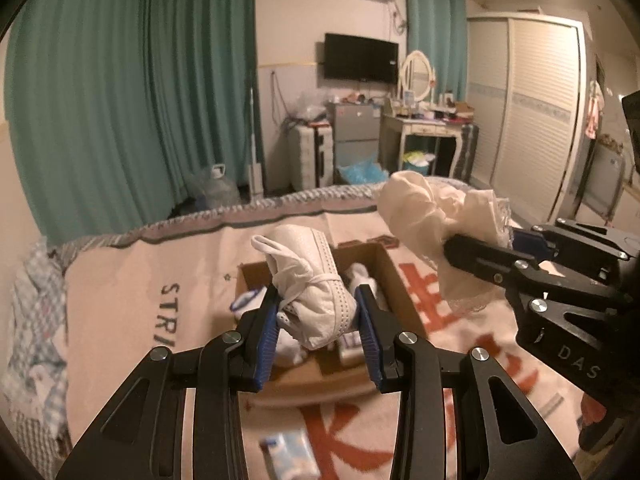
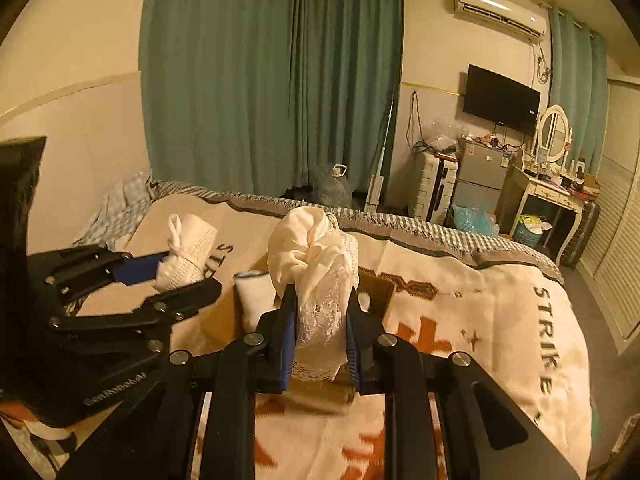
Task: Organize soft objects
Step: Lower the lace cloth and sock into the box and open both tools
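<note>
My left gripper [image 1: 320, 304] is shut on a rolled white perforated garment [image 1: 312, 280] and holds it over an open cardboard box [image 1: 380, 256] on the bed. White socks [image 1: 362, 274] lie inside the box. My right gripper [image 2: 322, 312] is shut on a cream lace-trimmed cloth [image 2: 316, 256], held above the box's right side. In the left wrist view the right gripper [image 1: 480, 256] shows at the right with the cream cloth [image 1: 424, 216]. In the right wrist view the left gripper [image 2: 172, 276] shows at the left with the white garment [image 2: 188, 252].
The box sits on a cream blanket with red characters [image 1: 480, 360]. A small blue-white packet [image 1: 292, 452] lies near my left gripper's base. A checked cloth [image 1: 36, 320] lies at the bed's left edge. Beyond the bed are green curtains [image 1: 140, 100], a water jug [image 1: 218, 188], a fridge and a dressing table.
</note>
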A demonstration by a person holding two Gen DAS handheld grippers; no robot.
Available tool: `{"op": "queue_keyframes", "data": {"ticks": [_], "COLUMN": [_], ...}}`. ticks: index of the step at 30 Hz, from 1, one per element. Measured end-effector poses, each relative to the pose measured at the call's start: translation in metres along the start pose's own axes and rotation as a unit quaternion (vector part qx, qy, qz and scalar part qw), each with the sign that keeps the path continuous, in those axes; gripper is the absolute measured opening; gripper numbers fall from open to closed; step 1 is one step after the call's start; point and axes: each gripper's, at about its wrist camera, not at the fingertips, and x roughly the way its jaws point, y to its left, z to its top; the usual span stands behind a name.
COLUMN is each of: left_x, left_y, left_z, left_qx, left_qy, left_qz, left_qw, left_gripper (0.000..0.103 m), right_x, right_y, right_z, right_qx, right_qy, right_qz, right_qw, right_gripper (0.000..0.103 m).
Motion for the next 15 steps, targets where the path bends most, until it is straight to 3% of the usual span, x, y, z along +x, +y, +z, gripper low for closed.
{"op": "queue_keyframes", "data": {"ticks": [6, 15], "left_x": [0.070, 0.156], "left_y": [0.007, 0.012], "left_z": [0.004, -0.018], "left_qx": [-0.001, 0.016], "left_qy": [0.037, 0.086], "left_qz": [0.003, 0.008], "left_qw": [0.9993, 0.9961], "left_gripper": [0.036, 0.036], "right_x": [0.075, 0.186], "right_y": [-0.020, -0.045], "right_z": [0.007, -0.023], "right_qx": [0.015, 0.034], "right_qy": [0.026, 0.086], "right_qz": [0.005, 0.014], "right_qw": [1.000, 0.996], "right_gripper": [0.021, 0.021]}}
